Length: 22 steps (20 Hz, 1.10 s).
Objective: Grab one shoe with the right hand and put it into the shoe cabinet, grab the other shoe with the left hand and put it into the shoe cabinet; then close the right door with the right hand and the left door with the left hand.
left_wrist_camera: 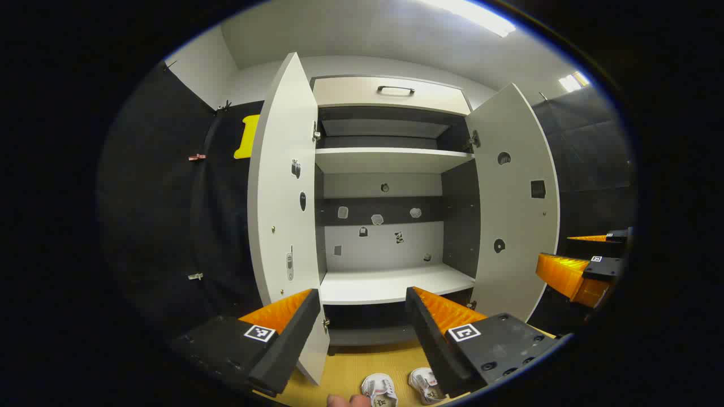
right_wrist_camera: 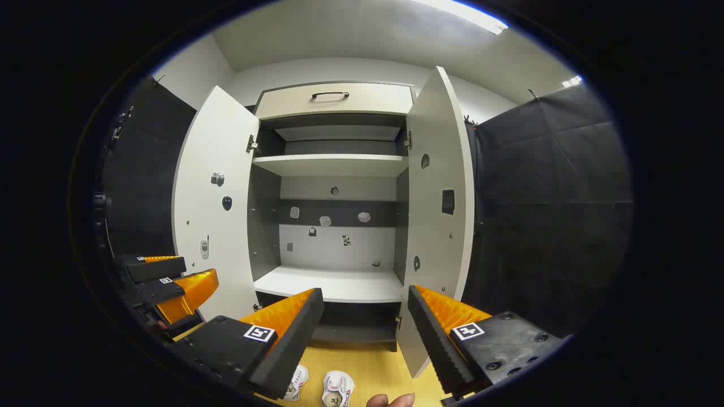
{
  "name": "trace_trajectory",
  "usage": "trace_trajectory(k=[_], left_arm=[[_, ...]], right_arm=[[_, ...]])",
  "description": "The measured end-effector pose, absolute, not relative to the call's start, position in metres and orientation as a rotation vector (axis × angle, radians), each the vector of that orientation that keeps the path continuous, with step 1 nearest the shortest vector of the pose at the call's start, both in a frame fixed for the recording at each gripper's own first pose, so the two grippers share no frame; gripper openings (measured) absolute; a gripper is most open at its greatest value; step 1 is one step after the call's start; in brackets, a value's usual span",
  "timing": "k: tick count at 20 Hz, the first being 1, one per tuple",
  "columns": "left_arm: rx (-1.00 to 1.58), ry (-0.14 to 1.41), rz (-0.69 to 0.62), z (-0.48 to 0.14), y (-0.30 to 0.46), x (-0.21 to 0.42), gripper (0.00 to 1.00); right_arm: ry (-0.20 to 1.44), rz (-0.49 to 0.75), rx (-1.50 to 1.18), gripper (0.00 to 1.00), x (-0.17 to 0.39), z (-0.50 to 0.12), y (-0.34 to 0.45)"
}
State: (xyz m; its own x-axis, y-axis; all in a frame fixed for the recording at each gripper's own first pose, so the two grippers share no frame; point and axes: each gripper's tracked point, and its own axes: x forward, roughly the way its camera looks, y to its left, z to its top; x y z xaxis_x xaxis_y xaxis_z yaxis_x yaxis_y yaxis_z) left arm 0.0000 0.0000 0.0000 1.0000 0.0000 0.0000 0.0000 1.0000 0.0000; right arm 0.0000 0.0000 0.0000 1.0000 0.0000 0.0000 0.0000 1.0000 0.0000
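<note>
Shoes (left_wrist_camera: pixel 403 389) on floor below parted jaws

- The shoe cabinet (left_wrist_camera: pixel 390 161) has smooth, matt white panels with darker matt inner walls.
- The floor (right_wrist_camera: pixel 373 367) looks like pale wood grain.
- The booth wall (right_wrist_camera: pixel 554 215) is matt black cloth.
</note>
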Motion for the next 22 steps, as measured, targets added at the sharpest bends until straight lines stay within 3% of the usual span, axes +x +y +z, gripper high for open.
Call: trace_trajectory(k=[22], left_arm=[[-0.004, -0.019, 0.002, -0.005, 0.0, 0.013, 0.94]], right_arm=[[0.022, 0.008, 0.058, 0.97, 0.016, -0.011, 0.001]])
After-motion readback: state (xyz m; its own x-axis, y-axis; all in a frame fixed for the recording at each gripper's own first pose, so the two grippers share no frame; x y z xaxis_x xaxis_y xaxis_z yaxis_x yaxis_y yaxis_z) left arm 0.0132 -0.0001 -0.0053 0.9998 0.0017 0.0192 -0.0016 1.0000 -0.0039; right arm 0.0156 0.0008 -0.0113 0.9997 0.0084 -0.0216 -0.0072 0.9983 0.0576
